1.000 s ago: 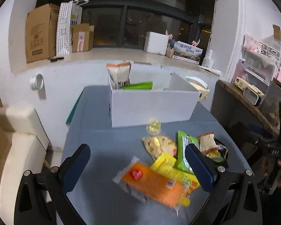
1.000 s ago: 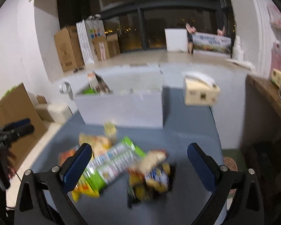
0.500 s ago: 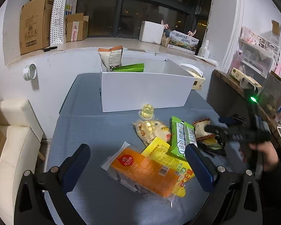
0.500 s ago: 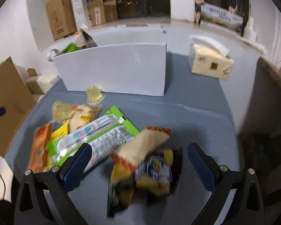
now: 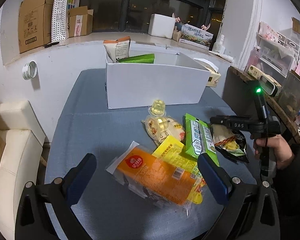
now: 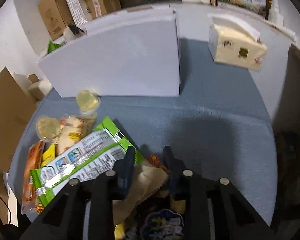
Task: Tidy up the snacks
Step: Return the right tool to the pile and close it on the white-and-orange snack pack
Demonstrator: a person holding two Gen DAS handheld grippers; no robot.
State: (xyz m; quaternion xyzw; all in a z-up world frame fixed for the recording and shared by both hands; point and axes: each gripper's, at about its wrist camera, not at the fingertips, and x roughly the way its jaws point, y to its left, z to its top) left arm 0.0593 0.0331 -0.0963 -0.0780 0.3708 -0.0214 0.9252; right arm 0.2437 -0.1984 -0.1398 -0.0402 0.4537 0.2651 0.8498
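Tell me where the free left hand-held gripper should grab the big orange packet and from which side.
Judging by its pose, come from above and pinch the orange packet across its short width near the middle. It lies flat on the blue table, long axis running diagonally, between the open left hand-held gripper fingers. Its far edge rests on the yellow packet, so avoid that side.

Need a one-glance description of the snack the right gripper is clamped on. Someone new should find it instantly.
Start at the white box on the blue table; the snack pile lies in front of it. At the pile's right edge, beside the long green packet, the right gripper is shut on the tan pouch. It alone is beige with an orange-red crimped end.
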